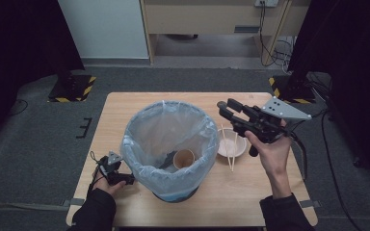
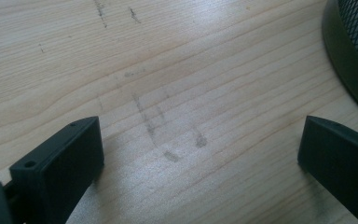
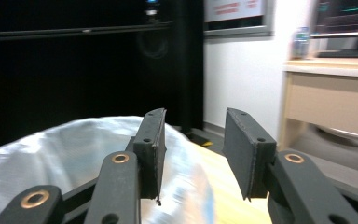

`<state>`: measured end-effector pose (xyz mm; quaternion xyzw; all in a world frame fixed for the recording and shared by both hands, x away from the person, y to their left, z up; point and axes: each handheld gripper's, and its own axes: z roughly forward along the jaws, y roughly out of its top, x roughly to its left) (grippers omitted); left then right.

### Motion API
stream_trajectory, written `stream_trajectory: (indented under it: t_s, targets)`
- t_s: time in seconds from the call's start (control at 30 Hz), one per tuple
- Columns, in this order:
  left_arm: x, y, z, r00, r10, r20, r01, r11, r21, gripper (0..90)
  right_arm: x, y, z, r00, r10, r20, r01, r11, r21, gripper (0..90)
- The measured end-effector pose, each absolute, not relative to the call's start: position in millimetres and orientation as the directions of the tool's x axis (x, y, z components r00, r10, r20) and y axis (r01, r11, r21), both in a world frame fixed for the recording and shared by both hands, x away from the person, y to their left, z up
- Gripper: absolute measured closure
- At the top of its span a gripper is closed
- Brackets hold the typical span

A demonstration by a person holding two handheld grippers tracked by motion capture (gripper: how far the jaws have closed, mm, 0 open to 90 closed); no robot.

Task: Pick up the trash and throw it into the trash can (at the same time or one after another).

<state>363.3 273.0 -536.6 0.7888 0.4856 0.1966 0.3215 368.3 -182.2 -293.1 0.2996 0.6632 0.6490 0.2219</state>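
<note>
We take this for a lab or recording room rather than a home; a small wooden table stands alone on grey carpet; black curtains close both sides; stand bases marked with yellow-and-black tape flank it; cables trail by a light wood desk; a monitor and a wall notice show behind.

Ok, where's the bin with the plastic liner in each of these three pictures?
High view: the bin stands mid-table, a paper cup inside.
Left gripper view: its dark mesh base sits at the upper right edge.
Right gripper view: its liner bulges at lower left, behind the jaws.
Shared landmark: the wooden table.
</note>
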Motion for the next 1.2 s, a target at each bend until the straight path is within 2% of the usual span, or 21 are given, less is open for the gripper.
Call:
stream_trajectory:
  t_s: [0.17,0.3,0.6,1.2]
  targets:
    - [363.3,273.0,-536.6,0.451,0.893,-0.002,0.64,-0.322,0.698,0.0,381.3,-205.6,-307.7,-0.647,0.755,0.106,0.15,-0.009,0.989,53.2]
    - [363.3,273.0,-536.6,0.451,0.893,-0.002,0.64,-0.322,0.698,0.0,389.2,-211.7,-320.7,-0.614,0.781,0.112,0.191,0.01,0.981,53.6]
    - [363.3,273.0,-536.6,0.451,0.893,-0.002,0.64,-0.322,0.698,0.0,412.0,-225.1,-367.5,-0.509,0.854,0.104,0.329,0.081,0.941,59.1]
    - [363.3,273.0,-536.6,0.451,0.893,-0.002,0.639,-0.322,0.698,0.0,434.9,-229.1,-453.2,-0.418,0.903,0.096,0.542,0.163,0.824,64.2]
